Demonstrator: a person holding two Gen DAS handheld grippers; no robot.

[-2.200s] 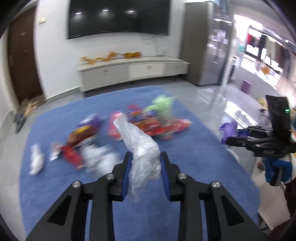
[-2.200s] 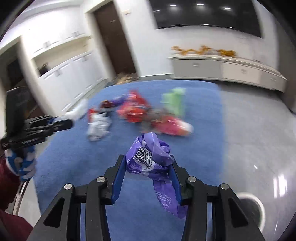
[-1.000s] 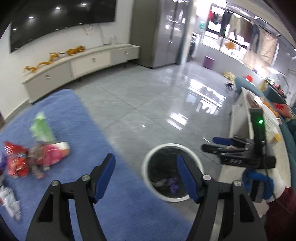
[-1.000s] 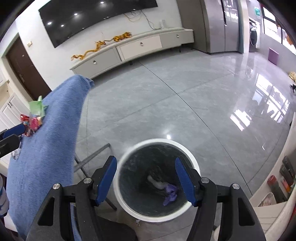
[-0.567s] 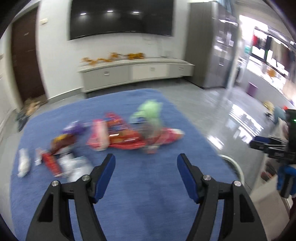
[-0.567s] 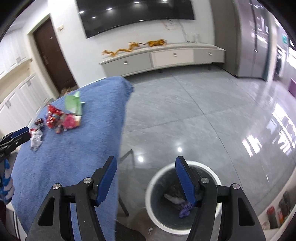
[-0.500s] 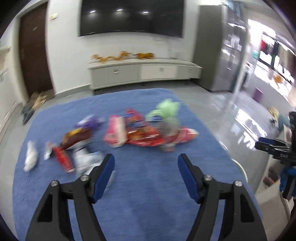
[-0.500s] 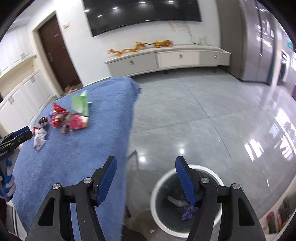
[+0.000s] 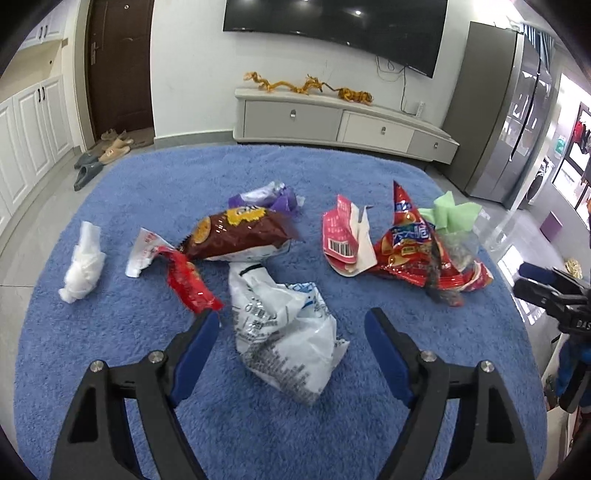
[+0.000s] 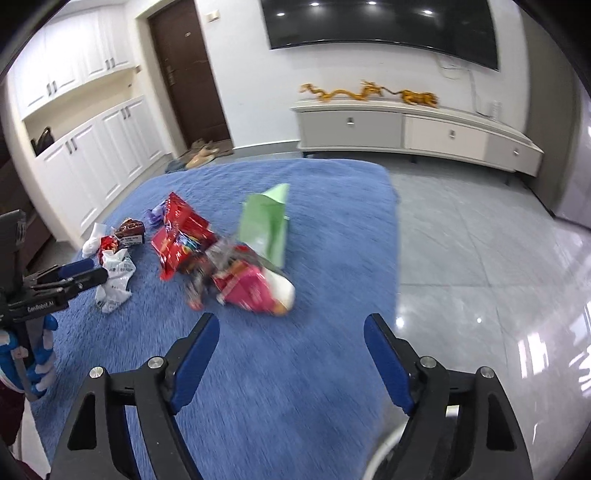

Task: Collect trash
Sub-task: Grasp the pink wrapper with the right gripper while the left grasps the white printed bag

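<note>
Both grippers gape wide, holding nothing. The left gripper (image 9: 291, 328) straddles a crumpled white printed plastic bag (image 9: 286, 338) on the blue carpet (image 9: 369, 424); the right gripper (image 10: 291, 332) hangs nearer than the pink wrapper (image 10: 255, 291).

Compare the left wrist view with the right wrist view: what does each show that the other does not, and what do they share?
Only the left wrist view shows the fridge and the pink wrapper's barcode. Only the right wrist view shows the wall cupboards and a broad stretch of grey floor. Both show the blue cloth, the green bag, the white printed bag, the television, and both grippers, left and right, open and empty.
</note>
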